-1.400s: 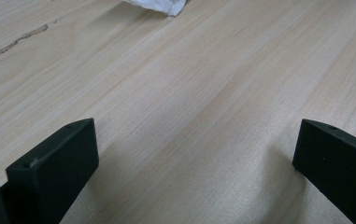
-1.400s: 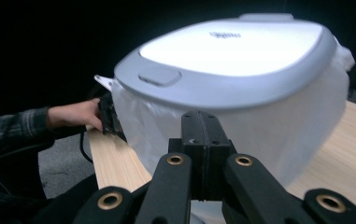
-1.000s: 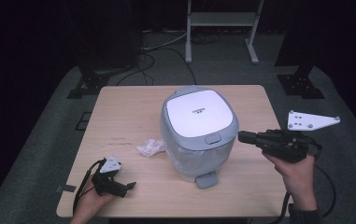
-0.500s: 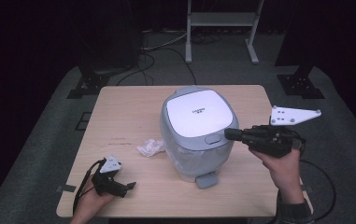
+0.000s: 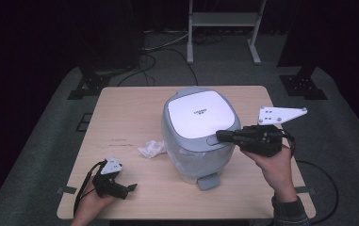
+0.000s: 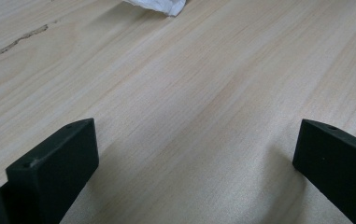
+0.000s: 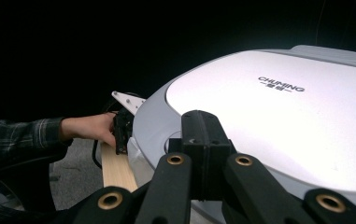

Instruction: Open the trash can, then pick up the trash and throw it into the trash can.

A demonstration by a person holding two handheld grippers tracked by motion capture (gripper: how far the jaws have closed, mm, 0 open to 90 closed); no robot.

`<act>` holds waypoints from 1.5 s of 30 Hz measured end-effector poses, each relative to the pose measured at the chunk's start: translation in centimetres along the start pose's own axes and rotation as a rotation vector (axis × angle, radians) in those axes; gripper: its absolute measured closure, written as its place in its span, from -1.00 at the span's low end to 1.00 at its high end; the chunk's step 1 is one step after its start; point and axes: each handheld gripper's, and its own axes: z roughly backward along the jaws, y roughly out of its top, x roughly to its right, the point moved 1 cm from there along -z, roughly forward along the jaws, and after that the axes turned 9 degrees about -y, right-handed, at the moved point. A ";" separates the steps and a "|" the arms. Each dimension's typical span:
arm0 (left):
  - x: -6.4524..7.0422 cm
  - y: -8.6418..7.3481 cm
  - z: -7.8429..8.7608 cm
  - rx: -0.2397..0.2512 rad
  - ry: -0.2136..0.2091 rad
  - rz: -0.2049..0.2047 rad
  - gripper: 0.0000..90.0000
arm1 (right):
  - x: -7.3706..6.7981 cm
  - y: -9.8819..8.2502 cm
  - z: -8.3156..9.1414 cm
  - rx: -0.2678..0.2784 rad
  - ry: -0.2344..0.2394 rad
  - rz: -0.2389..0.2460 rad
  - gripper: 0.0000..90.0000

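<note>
Right hand-held gripper [image 5: 220, 136]: jaws closed together, nothing held, tips at the front edge of the bin [image 5: 198, 136], just by the oval release button [image 5: 212, 140] on its lid [image 5: 197, 113]. The right gripper view showed the closed tips right over that button; actual contact could not be told.

Left hand-held gripper [image 5: 132, 187]: rested on the bench [image 5: 130, 108], jaws wide apart and empty, well apart from the bin. A crumpled tissue [image 5: 151, 148] lay ahead of it, between it and the bin.

Bin stood mid-bench, lid shut, clear liner inside, pedal [image 5: 207, 181] toward the person.

Judgement: early stage. Lid not yet opened; the press on the button appeared left to do, tissue not yet picked up or binned.
</note>
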 end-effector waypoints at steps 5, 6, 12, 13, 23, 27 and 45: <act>0.0 0.0 0.0 0.000 0.000 0.000 -1.00 | -0.1 0.0 -0.6 -0.016 0.004 0.009 1.00; 0.0 0.0 0.0 -0.001 0.000 -0.001 -1.00 | -0.1 0.0 -0.6 -0.015 0.005 0.008 1.00; 0.0 0.0 0.0 -0.001 0.000 -0.001 -1.00 | -0.2 -0.1 -0.7 -0.012 -0.005 0.016 1.00; 0.0 0.0 0.0 0.000 0.000 0.000 -1.00 | -0.2 -0.1 -0.7 -0.013 -0.006 0.017 1.00; 0.0 0.0 0.0 0.000 -0.001 0.000 -1.00 | -0.9 0.0 -0.3 -0.028 -0.030 0.050 0.99; 0.0 0.0 0.0 0.000 -0.001 0.000 -1.00 | -0.8 0.2 0.5 0.011 -0.045 0.030 0.71; 0.0 0.0 0.0 0.001 -0.001 0.000 -1.00 | -0.4 -0.6 3.5 0.030 -0.154 0.004 0.16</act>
